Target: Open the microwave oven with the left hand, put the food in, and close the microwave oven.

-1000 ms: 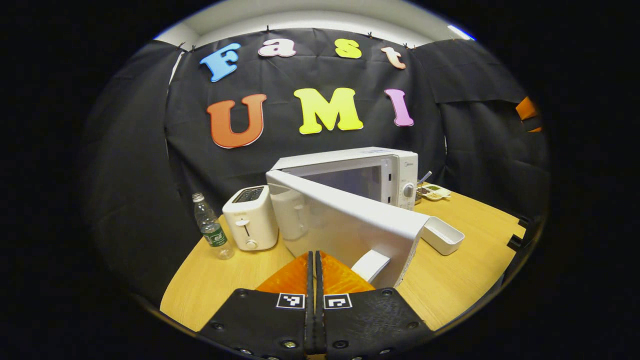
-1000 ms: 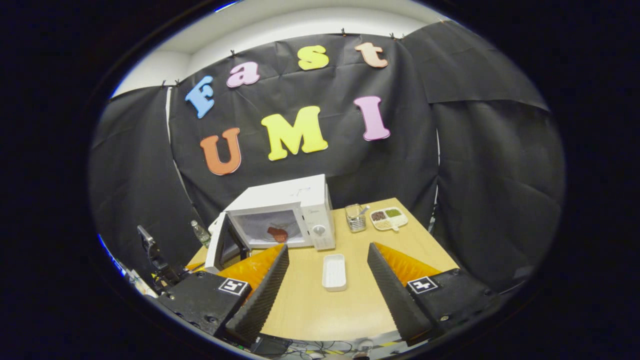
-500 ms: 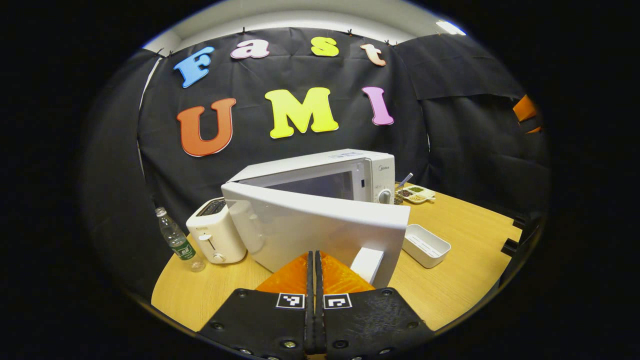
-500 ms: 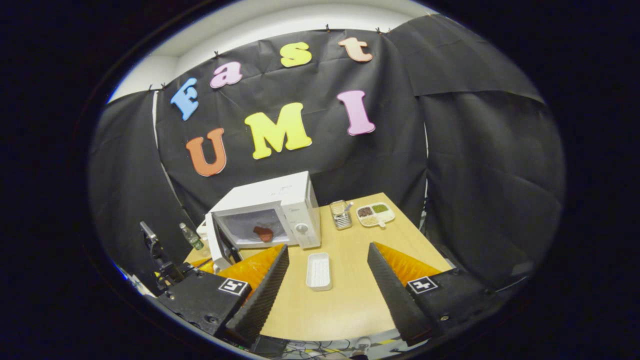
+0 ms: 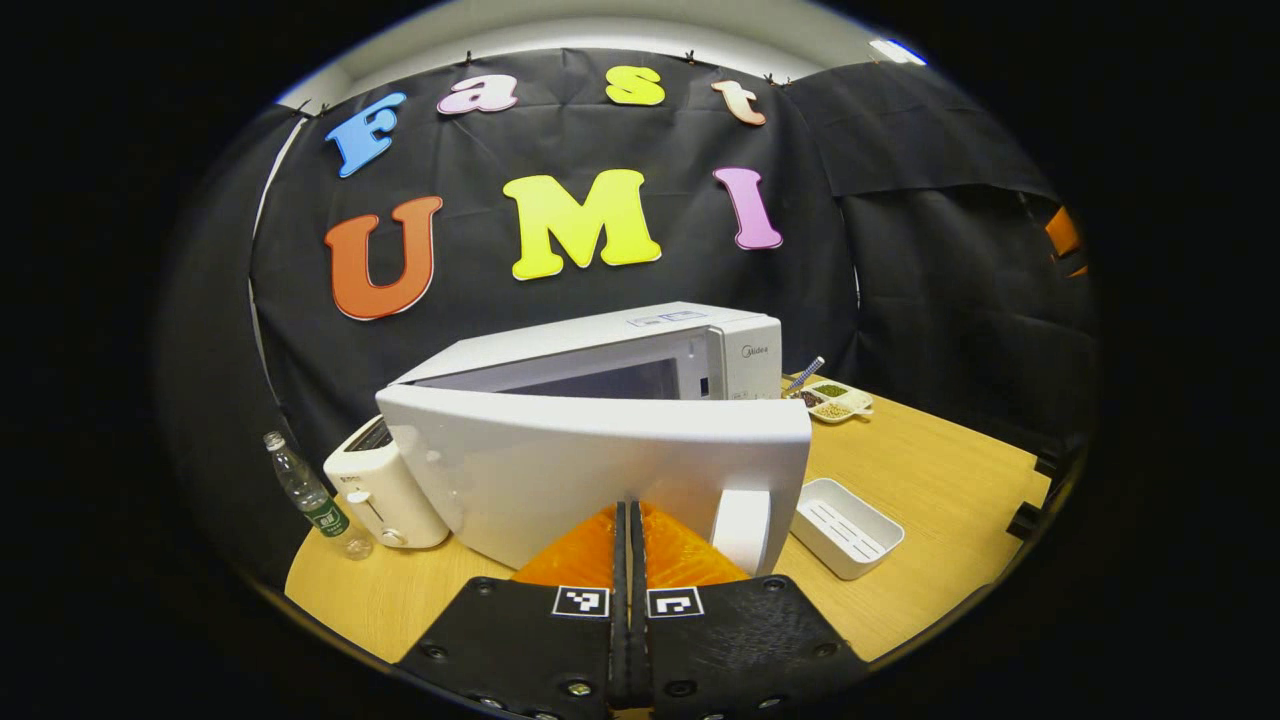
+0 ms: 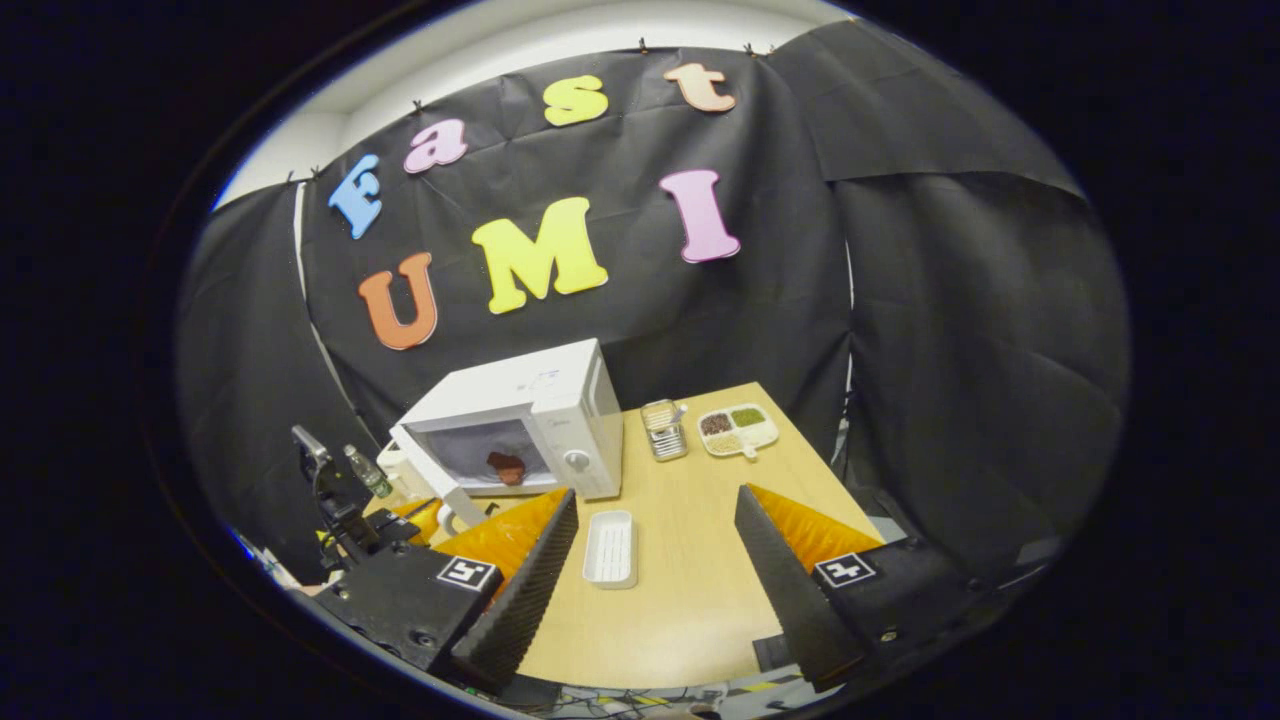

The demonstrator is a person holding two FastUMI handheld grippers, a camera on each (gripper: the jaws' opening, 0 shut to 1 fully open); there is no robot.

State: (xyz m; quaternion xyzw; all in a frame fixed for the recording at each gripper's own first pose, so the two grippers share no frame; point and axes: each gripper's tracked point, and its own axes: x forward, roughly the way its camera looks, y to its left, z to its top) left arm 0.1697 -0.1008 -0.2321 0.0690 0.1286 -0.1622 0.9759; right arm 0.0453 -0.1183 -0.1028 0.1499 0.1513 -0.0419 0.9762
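Your left claw is pressed closed, fingers together with nothing between them, its tips against the outer face of the microwave door, just beside the handle. The door stands partly open. Your right claw is spread wide and empty above the desk, over a white tray. The food sits inside the microwave oven.
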